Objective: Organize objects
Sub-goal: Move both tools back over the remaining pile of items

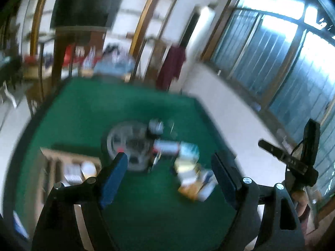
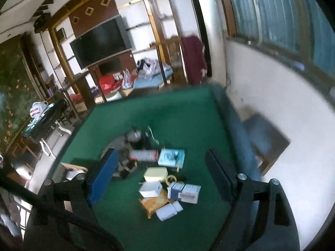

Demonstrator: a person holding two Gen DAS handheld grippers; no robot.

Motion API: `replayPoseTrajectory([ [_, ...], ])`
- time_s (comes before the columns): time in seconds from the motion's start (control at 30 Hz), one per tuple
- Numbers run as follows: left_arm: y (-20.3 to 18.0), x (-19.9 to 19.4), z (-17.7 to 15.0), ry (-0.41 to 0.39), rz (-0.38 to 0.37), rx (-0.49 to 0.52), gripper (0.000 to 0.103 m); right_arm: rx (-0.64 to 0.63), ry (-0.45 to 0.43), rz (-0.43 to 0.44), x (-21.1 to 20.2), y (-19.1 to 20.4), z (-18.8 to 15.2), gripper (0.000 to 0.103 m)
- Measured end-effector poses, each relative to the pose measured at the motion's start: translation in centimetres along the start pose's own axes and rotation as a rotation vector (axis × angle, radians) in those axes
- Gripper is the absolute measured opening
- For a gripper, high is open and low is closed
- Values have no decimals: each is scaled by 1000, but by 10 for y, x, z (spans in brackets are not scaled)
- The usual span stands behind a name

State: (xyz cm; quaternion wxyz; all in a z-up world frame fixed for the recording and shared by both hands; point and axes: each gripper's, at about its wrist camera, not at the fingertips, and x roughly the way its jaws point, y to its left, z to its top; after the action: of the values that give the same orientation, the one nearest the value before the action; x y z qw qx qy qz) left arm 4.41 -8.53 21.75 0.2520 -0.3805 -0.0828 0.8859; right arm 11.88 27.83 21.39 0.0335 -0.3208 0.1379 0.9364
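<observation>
A pile of small boxes and packets lies on the green table [image 2: 180, 113]: a teal box [image 2: 171, 157], a pale yellow box [image 2: 156, 174], a white box [image 2: 150, 189], a blue-and-white box [image 2: 184, 192], an orange packet [image 2: 153, 204] and a white bottle [image 2: 168, 210]. The pile is blurred in the left wrist view [image 1: 188, 167]. A round grey disc [image 1: 127, 144] sits in the table's middle. My left gripper [image 1: 169, 165] is open and empty above the table. My right gripper [image 2: 161, 163] is open and empty, above the pile.
A wooden tray [image 1: 62, 167] with white items sits on the table's left side. The other gripper's handle [image 1: 293, 163] shows at the right in the left wrist view. A chair [image 2: 263, 142] stands right of the table by the white wall.
</observation>
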Motion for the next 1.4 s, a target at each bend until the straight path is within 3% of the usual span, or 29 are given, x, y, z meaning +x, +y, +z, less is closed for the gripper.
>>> replayPoseTrajectory([
  [0.1, -1, 49, -34, 50, 44, 10, 77, 51, -4, -21, 49, -16, -24, 85],
  [0.3, -29, 124, -74, 140, 110, 45, 77, 235, 24, 29, 114, -78, -36, 85],
  [0.53, -69, 191, -77, 138, 59, 153, 77, 390, 36, 70, 119, -125, -46, 85],
  [0.7, -93, 240, -72, 214, 15, 284, 77, 432, 78, 66, 134, -134, -55, 85],
  [0.8, -98, 254, -66, 265, -16, 250, 77, 427, 112, 51, 144, -134, -62, 85],
  [0.9, -105, 265, -71, 297, 28, 279, 76, 424, 157, 49, 154, -132, -67, 85],
  [0.93, -108, 268, -74, 309, 47, 303, 74, 409, 151, 37, 152, -128, -66, 85],
  [1.0, -113, 269, -80, 319, 55, 324, 47, 389, 160, 41, 151, -124, -67, 85],
  [1.03, -114, 267, -81, 315, 51, 333, 41, 383, 162, 34, 152, -123, -68, 85],
  [1.1, -114, 260, -84, 309, 52, 347, 19, 363, 158, 2, 150, -123, -69, 85],
  [1.17, -107, 253, -85, 338, -26, 309, 15, 362, 134, -21, 146, -126, -67, 85],
  [1.4, -66, 222, -80, 374, -166, 255, 9, 308, 60, -139, 137, -124, -50, 85],
])
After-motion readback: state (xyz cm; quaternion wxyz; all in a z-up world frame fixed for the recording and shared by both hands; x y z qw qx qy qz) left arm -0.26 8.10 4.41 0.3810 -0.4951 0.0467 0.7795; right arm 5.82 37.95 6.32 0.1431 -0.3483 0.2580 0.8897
